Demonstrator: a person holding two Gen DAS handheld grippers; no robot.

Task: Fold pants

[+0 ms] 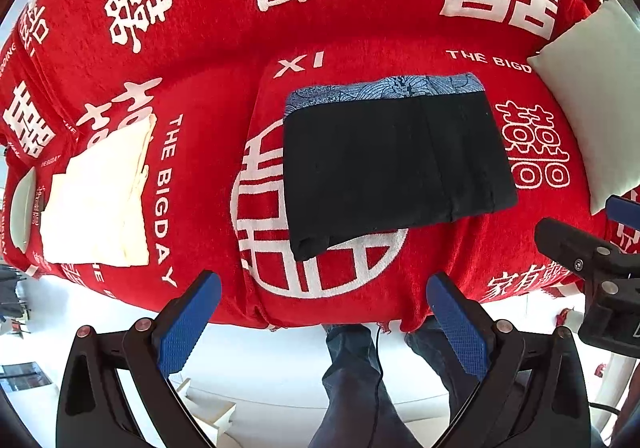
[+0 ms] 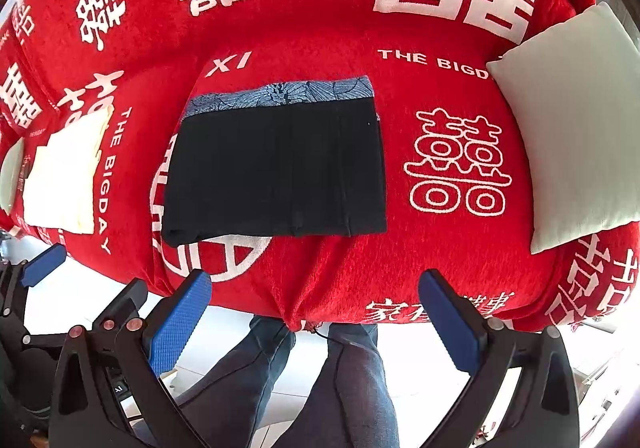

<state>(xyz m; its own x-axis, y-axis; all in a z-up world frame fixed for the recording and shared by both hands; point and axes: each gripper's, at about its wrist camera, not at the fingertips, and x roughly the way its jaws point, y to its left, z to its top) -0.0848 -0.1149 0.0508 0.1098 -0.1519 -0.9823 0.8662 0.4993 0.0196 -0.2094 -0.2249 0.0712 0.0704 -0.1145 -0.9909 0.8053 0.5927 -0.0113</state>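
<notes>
The black pants lie folded into a flat rectangle on the red sofa seat, with a blue patterned waistband along the far edge. They also show in the right wrist view. My left gripper is open and empty, held back over the sofa's front edge, apart from the pants. My right gripper is open and empty too, held back in front of the sofa. The right gripper's body shows at the right edge of the left wrist view.
The sofa wears a red cover with white characters. A folded cream cloth lies at the seat's left. A white cushion leans at the right. The person's legs stand on the white floor below.
</notes>
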